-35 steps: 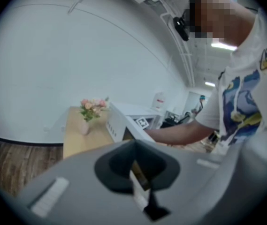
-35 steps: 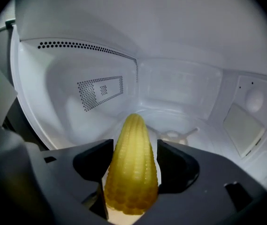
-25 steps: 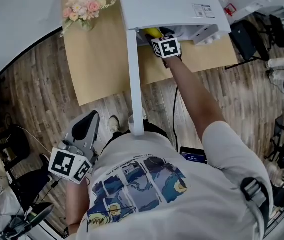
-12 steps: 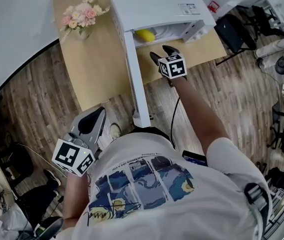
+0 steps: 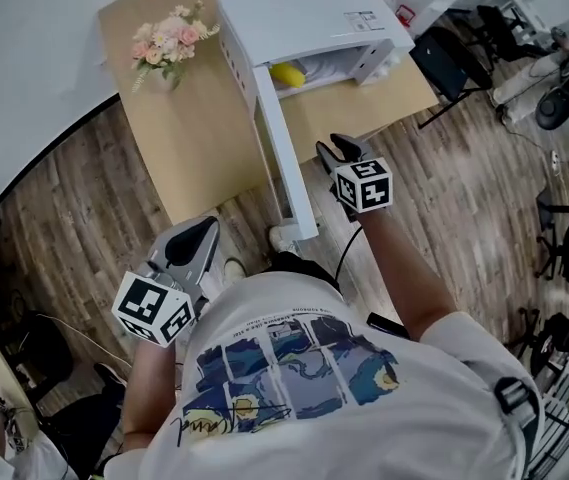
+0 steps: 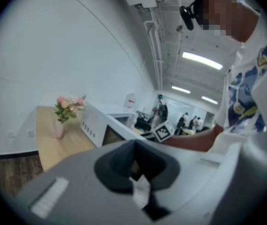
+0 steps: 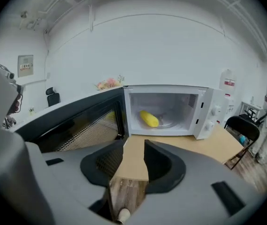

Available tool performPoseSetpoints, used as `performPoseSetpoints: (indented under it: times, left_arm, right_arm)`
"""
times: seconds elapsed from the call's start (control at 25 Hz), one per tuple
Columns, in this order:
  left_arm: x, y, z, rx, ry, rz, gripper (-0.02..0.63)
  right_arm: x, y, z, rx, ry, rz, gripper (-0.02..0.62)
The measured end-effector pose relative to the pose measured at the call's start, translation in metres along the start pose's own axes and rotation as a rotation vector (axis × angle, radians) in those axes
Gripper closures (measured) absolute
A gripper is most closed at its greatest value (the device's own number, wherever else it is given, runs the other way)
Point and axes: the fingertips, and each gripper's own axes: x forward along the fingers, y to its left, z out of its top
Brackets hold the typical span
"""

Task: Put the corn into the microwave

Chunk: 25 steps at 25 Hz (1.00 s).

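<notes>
The yellow corn (image 5: 287, 73) lies inside the white microwave (image 5: 304, 13), on its turntable, and shows again as the corn (image 7: 148, 118) in the right gripper view. The microwave door (image 5: 284, 158) stands swung wide open toward me. My right gripper (image 5: 336, 150) hovers in front of the table's near edge, well back from the cavity. Its jaws have just been closing; they are still apart with nothing between them (image 7: 134, 146). My left gripper (image 5: 192, 238) hangs low over the floor at the left of the door, jaws together and empty (image 6: 134, 146).
A vase of pink flowers (image 5: 164, 43) stands on the wooden table (image 5: 194, 138) left of the microwave. The open door (image 7: 77, 121) juts past the table edge between my two grippers. A black chair (image 5: 444, 58) sits at the right, over plank flooring.
My right gripper has drawn back out of the microwave toward me, leaving the corn inside, and its jaws have narrowed. The left gripper has shifted slightly toward the table.
</notes>
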Motion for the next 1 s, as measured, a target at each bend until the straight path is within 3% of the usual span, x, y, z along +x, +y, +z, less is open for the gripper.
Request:
performPoseSetpoints:
  times: [0.36, 0.68, 1.0]
  left_arm:
    - [-0.033, 0.003, -0.027, 0.002, 0.018, -0.074, 0.598]
    - [-0.041, -0.01, -0.041, 0.012, 0.028, -0.164, 0.598]
    - [-0.031, -0.027, -0.059, 0.034, 0.068, -0.243, 0.598]
  right_arm:
    - [-0.074, 0.045, -0.003, 0.035, -0.071, -0.054, 0.565]
    - [-0.137, 0.077, 0.004, 0.041, -0.111, -0.082, 0.581]
    - [-0.179, 0.114, 0.009, 0.037, -0.143, -0.033, 0.584]
